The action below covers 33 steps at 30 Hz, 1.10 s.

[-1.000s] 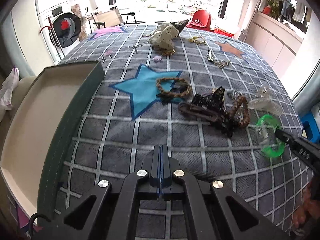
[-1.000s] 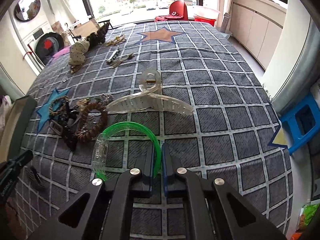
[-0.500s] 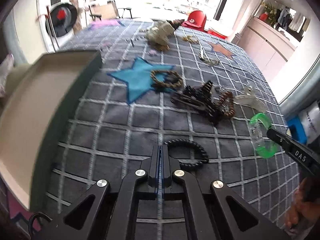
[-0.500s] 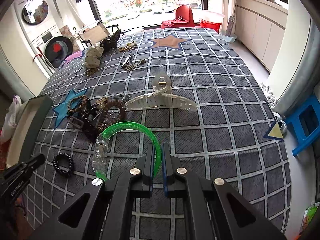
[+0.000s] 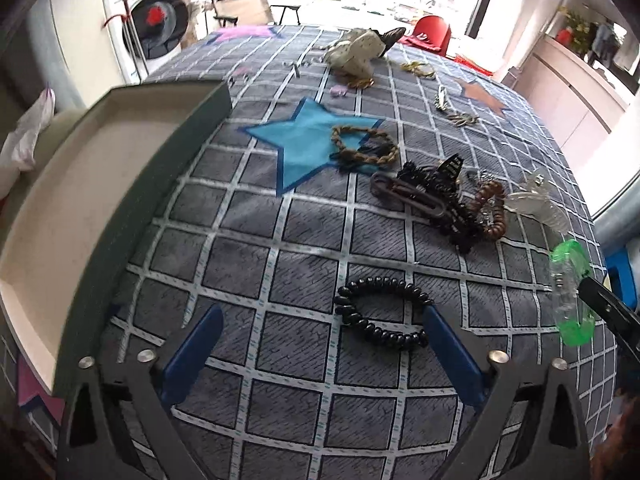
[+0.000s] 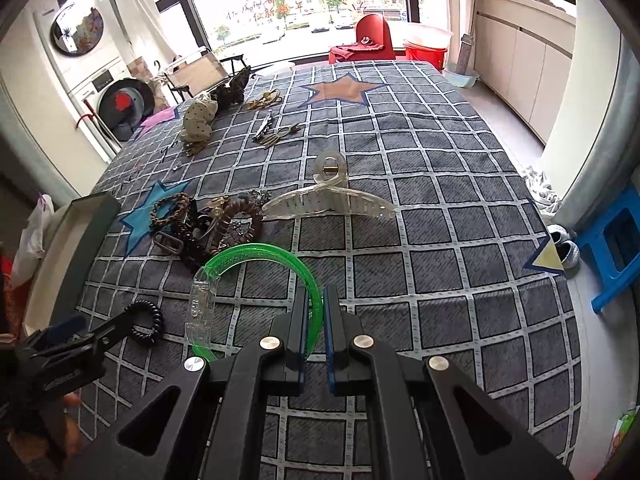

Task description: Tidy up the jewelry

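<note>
My left tool (image 5: 320,332) is spread wide above the grey checked bed cover (image 5: 304,236), its 2 blue pads on either side of the black spiral hair tie (image 5: 382,312), which lies flat on the cover; the right pad looks to be just beside or touching the tie's edge, and I cannot tell which. My right tool (image 6: 316,312) is narrow, clamped on the band of the green bracelet (image 6: 256,254), with its clear plastic clasp section (image 6: 200,304) hanging to the left. To my left, the open box (image 5: 80,200), dark green outside and cream inside, sits at the edge of the bed. Further up the cover I see a tangled pile of dark bracelets and clips (image 6: 208,224) beside the blue star (image 5: 304,140), with a braided tan bracelet (image 5: 364,144) on the star's right point. A large clear claw clip (image 6: 328,200) lies just right of the pile, and a polka-dot scrunchie (image 6: 198,120) well beyond it.
</note>
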Each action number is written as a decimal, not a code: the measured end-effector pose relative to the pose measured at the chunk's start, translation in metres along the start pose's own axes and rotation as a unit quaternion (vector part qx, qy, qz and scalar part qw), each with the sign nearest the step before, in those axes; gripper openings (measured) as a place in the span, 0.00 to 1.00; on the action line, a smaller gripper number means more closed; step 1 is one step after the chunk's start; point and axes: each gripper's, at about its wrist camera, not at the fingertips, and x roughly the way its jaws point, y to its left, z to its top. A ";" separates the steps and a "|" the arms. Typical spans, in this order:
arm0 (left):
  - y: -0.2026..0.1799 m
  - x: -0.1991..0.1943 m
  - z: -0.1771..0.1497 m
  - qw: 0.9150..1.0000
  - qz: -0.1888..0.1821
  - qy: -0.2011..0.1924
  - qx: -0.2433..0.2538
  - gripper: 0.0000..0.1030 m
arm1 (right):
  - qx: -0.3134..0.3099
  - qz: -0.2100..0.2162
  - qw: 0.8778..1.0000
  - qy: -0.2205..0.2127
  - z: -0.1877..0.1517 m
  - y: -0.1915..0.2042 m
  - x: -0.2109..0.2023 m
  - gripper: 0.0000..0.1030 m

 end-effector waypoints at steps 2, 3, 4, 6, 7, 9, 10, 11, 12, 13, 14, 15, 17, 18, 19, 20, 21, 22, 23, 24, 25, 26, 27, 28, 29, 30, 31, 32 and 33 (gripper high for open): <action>-0.002 0.005 -0.001 1.000 0.009 0.011 -0.001 0.86 | 0.002 0.001 1.000 -0.002 -0.001 -0.001 -0.001 0.07; -0.003 0.007 -0.001 1.000 0.013 0.013 -0.002 0.86 | 0.003 0.002 1.000 -0.002 -0.001 -0.002 -0.002 0.07; -0.004 0.008 -0.002 1.000 0.017 0.015 -0.004 0.86 | 0.003 0.003 1.000 -0.003 -0.002 -0.002 -0.003 0.07; -0.007 0.012 -0.001 0.999 0.027 0.023 -0.006 0.80 | 0.007 0.003 1.000 -0.005 -0.001 -0.004 -0.004 0.07; -0.009 0.013 -0.001 0.999 0.036 0.022 -0.001 0.77 | 0.008 0.004 1.000 -0.006 -0.001 -0.005 -0.004 0.07; -0.016 0.012 -0.001 0.999 0.040 0.016 0.014 0.59 | 0.011 0.005 1.000 -0.006 -0.002 -0.006 -0.005 0.07; -0.020 0.010 -0.001 0.999 0.038 0.012 0.023 0.31 | 0.012 0.006 1.000 -0.006 -0.002 -0.007 -0.005 0.07; -0.025 0.009 -0.001 0.999 0.039 0.011 0.036 0.13 | 0.013 0.007 1.000 -0.006 -0.002 -0.008 -0.006 0.07; -0.028 0.008 -0.001 0.998 0.039 0.013 0.042 0.13 | 0.014 0.007 1.000 -0.006 -0.003 -0.008 -0.006 0.07; -0.028 0.007 -0.002 0.999 0.028 0.010 0.044 0.13 | 0.015 0.009 1.000 -0.006 -0.003 -0.009 -0.007 0.07; -0.027 0.005 -0.004 0.999 0.016 0.006 0.043 0.13 | 0.015 0.011 1.000 -0.007 -0.004 -0.009 -0.009 0.07; -0.026 0.003 -0.006 0.999 0.003 0.002 0.042 0.13 | 0.015 0.012 1.000 -0.008 -0.004 -0.010 -0.010 0.07; -0.023 -0.004 -0.011 0.999 -0.013 -0.008 0.042 0.13 | 0.013 0.014 1.000 -0.009 -0.006 -0.010 -0.013 0.07; -0.021 -0.009 -0.013 0.999 -0.023 -0.015 0.045 0.13 | 0.013 0.015 1.000 -0.009 -0.007 -0.010 -0.014 0.07; -0.021 -0.013 -0.015 0.998 -0.027 -0.020 0.048 0.13 | 0.013 0.018 1.000 -0.008 -0.008 -0.010 -0.015 0.07; -0.020 -0.019 -0.016 0.998 -0.030 -0.028 0.052 0.13 | 0.013 0.019 1.000 -0.008 -0.009 -0.009 -0.017 0.07; -0.018 -0.024 -0.017 0.997 -0.032 -0.034 0.054 0.13 | 0.011 0.020 1.000 -0.008 -0.011 -0.009 -0.019 0.07; -0.016 -0.031 -0.018 0.997 -0.037 -0.040 0.056 0.13 | 0.010 0.022 1.000 -0.007 -0.012 -0.008 -0.020 0.07; -0.015 -0.034 -0.018 0.997 -0.040 -0.043 0.057 0.13 | 0.009 0.025 1.000 -0.006 -0.012 -0.007 -0.021 0.07; -0.013 -0.039 -0.019 0.996 -0.042 -0.047 0.057 0.13 | 0.007 0.029 1.000 -0.006 -0.013 -0.005 -0.023 0.07; -0.011 -0.045 -0.019 0.996 -0.044 -0.053 0.057 0.13 | 0.006 0.032 0.999 -0.005 -0.014 -0.003 -0.025 0.07; -0.007 -0.052 -0.020 0.996 -0.047 -0.059 0.057 0.13 | 0.002 0.034 0.999 -0.006 -0.014 0.001 -0.027 0.07; -0.004 -0.058 -0.020 0.995 -0.048 -0.065 0.057 0.13 | -0.001 0.036 0.999 -0.006 -0.014 0.004 -0.029 0.07; -0.001 -0.063 -0.020 0.995 -0.049 -0.071 0.057 0.13 | -0.005 0.039 0.999 -0.007 -0.015 0.009 -0.031 0.08; 0.003 -0.067 -0.021 0.994 -0.049 -0.075 0.056 0.13 | -0.010 0.043 0.999 -0.008 -0.014 0.014 -0.033 0.07; 0.007 -0.070 -0.022 0.994 -0.049 -0.079 0.056 0.13 | -0.015 0.047 0.999 -0.008 -0.013 0.020 -0.035 0.07; 0.012 -0.075 -0.023 0.994 -0.049 -0.083 0.055 0.13 | -0.018 0.050 0.999 -0.009 -0.013 0.024 -0.037 0.07; 0.017 -0.080 -0.023 0.994 -0.048 -0.088 0.053 0.13 | -0.024 0.055 0.998 -0.010 -0.012 0.031 -0.039 0.07; 0.023 -0.085 -0.023 0.993 -0.047 -0.093 0.051 0.13 | -0.028 0.058 0.998 -0.010 -0.011 0.037 -0.040 0.07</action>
